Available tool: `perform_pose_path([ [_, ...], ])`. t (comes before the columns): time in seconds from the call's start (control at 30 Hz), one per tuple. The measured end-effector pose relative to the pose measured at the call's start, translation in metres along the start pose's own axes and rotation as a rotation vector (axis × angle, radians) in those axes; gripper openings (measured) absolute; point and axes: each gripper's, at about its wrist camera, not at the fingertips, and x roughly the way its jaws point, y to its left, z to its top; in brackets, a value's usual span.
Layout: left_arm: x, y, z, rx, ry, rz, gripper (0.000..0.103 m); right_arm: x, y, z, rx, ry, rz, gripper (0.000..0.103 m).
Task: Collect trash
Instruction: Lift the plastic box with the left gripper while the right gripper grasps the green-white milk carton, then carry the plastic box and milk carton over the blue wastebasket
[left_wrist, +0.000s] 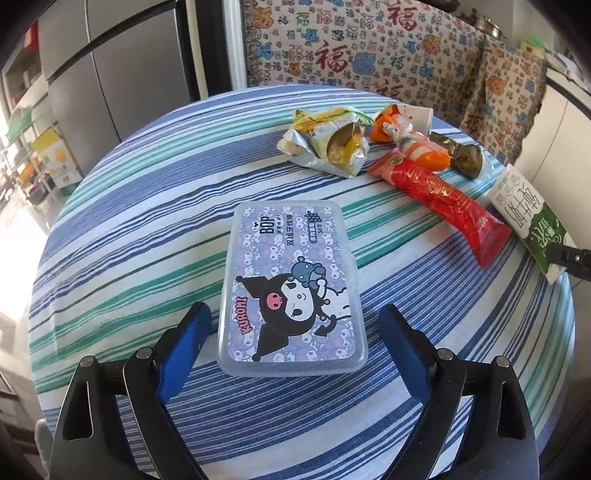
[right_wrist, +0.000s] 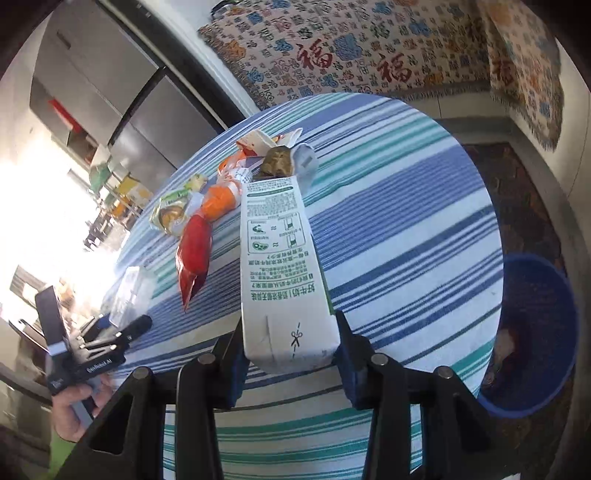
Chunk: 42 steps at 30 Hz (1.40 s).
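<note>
The carton (right_wrist: 280, 273) lies lengthwise between the right gripper (right_wrist: 291, 354) pads, its sealed end nearest the camera, and both blue pads press on its sides: the right gripper is clamped on the carton. The carton's far end points toward the heap of wrappers on the table (right_wrist: 406, 206). In the left wrist view the same carton (left_wrist: 524, 218) shows at the right table edge, with a dark tip of the right gripper (left_wrist: 567, 258) over its near end.

The left gripper (left_wrist: 291, 328) stands wide open, its blue fingers (left_wrist: 184, 354) either side of the near end of the box (left_wrist: 291, 284), a clear lidded case with a cartoon label lying flat on the striped cloth; the pads do not touch it.

Beyond the box lie a green wrapper (left_wrist: 328, 147), an orange wrapper (left_wrist: 410, 144), a red wrapper (left_wrist: 443, 203) and a dark lump (left_wrist: 461, 155), all close together.

Both grippers point steeply down at the table. In the right wrist view a hand (right_wrist: 74, 410) grips the left gripper's handle at the lower left. A blue bin (right_wrist: 535, 332) stands on the floor beside the table, right of the carton; its contents are too dim to make out. Sun glare washes out the left of that view, and the box there is barely readable
</note>
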Motion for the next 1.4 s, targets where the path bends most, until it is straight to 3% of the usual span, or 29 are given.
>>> perform_pose_path([
  [0.13, 0.0, 0.006, 0.001, -0.009, 0.001, 0.006, 0.093, -0.007, -0.027, 0.009, 0.109, -0.029, 0.031, 0.047],
  [0.3, 0.001, 0.007, 0.003, -0.016, 0.007, 0.011, 0.093, -0.025, -0.042, 0.02, 0.123, -0.102, -0.074, 0.057],
  [0.43, 0.001, 0.007, 0.004, -0.015, 0.008, 0.011, 0.093, -0.035, -0.034, 0.027, 0.019, -0.153, -0.186, 0.059],
  [0.5, 0.001, 0.007, 0.003, -0.014, 0.008, 0.014, 0.093, -0.032, -0.025, 0.031, -0.045, -0.163, -0.222, 0.065],
  [0.53, 0.001, 0.007, 0.003, -0.013, 0.009, 0.013, 0.093, -0.026, -0.024, 0.032, -0.063, -0.145, -0.211, 0.069],
  [0.63, 0.0, 0.007, 0.002, -0.01, 0.012, 0.009, 0.093, -0.008, -0.011, 0.028, -0.074, -0.067, -0.113, 0.069],
  [0.7, -0.001, 0.008, 0.002, -0.008, 0.014, 0.001, 0.093, 0.001, 0.008, 0.02, -0.146, -0.015, -0.055, 0.069],
  [0.8, -0.001, 0.009, 0.001, -0.002, 0.021, -0.005, 0.093, 0.006, 0.036, 0.008, -0.278, 0.014, -0.112, 0.069],
  [0.97, 0.0, 0.006, -0.001, 0.022, 0.034, -0.002, 0.098, -0.003, 0.059, 0.002, -0.477, -0.034, -0.385, 0.07],
  [1.03, 0.0, 0.005, -0.001, 0.023, 0.034, -0.001, 0.099, -0.01, 0.061, 0.004, -0.484, -0.06, -0.388, 0.073],
  [1.17, 0.001, 0.001, 0.0, 0.022, 0.033, 0.0, 0.1, -0.004, 0.059, 0.012, -0.416, -0.051, -0.283, 0.075],
  [1.3, 0.0, -0.002, 0.003, 0.037, 0.047, -0.032, 0.1, 0.02, 0.06, 0.03, -0.4, -0.022, -0.315, 0.075],
  [1.4, -0.005, 0.003, 0.011, 0.012, 0.042, -0.092, 0.1, 0.036, 0.065, 0.039, -0.415, 0.056, -0.35, 0.075],
])
